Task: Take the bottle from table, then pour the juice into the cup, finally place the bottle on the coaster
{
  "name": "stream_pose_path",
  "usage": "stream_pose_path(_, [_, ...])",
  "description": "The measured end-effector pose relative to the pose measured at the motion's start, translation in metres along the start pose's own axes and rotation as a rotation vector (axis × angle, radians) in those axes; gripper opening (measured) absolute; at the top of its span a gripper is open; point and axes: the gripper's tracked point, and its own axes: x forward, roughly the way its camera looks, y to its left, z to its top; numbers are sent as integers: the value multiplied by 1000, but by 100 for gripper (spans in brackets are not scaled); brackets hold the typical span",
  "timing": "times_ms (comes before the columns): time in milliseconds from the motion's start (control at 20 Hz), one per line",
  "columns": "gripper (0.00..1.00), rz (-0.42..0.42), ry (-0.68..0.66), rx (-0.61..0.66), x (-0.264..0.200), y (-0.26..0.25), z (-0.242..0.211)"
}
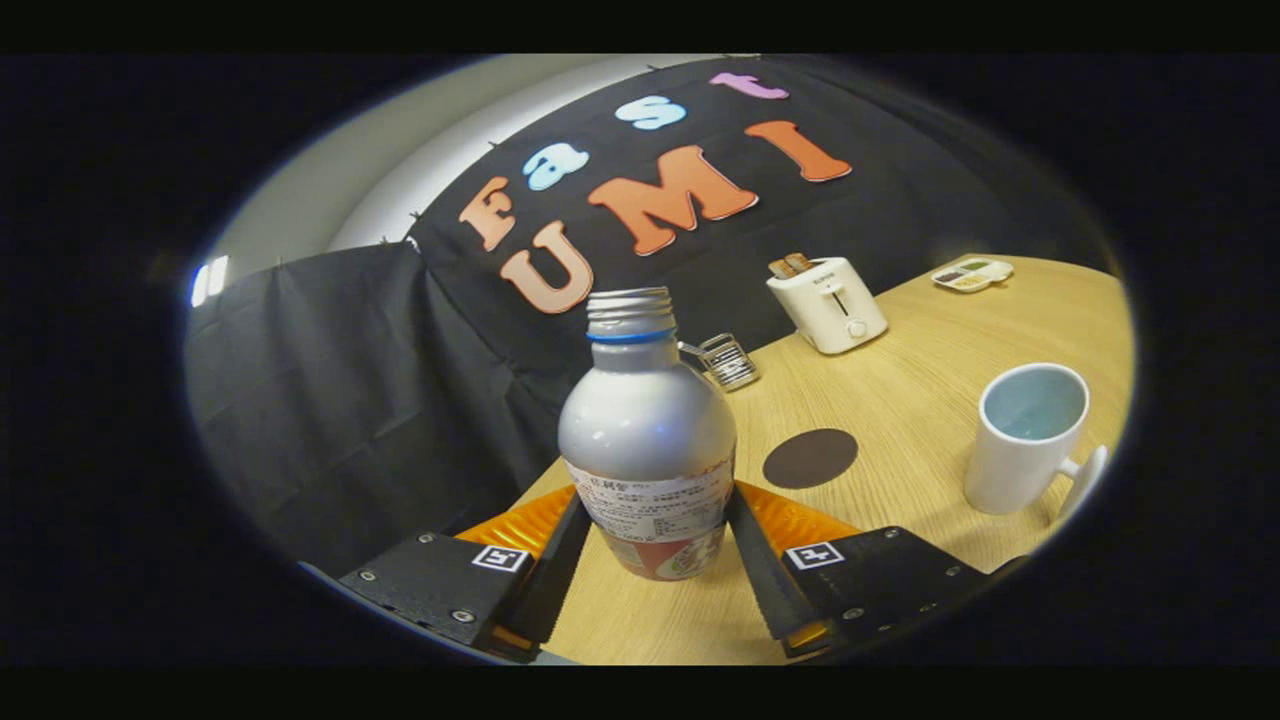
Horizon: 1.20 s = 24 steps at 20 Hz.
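The gripper (655,540) jaws pinch the uncapped bottle (647,440) at its label, upright over the surface (930,330), with the coaster (810,458) and cup (1025,438) at two o'clock beyond

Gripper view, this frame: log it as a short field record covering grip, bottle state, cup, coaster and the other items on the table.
gripper: gripper shut on the bottle, one finger pressing each side of its lower body
bottle: silver bottle upright, cap off, threaded neck open, between the fingers
cup: white cup upright, beyond the fingers to the right, looks empty
coaster: dark round coaster bare, between bottle and cup
other items: toaster, small metal rack, small tray farther back
surface: wooden table
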Motion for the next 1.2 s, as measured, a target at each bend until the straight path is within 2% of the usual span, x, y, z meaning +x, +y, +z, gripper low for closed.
stream_pose_path(150, [78,31,-12,126,-5,-4,11])
stream_pose_path(500, [78,31,-32,322,-21,-32,29])
stream_pose_path(750, [78,82,-12,497,-27,-36,32])
stream_pose_path(1200, [78,121,2,723,-38,-53,44])
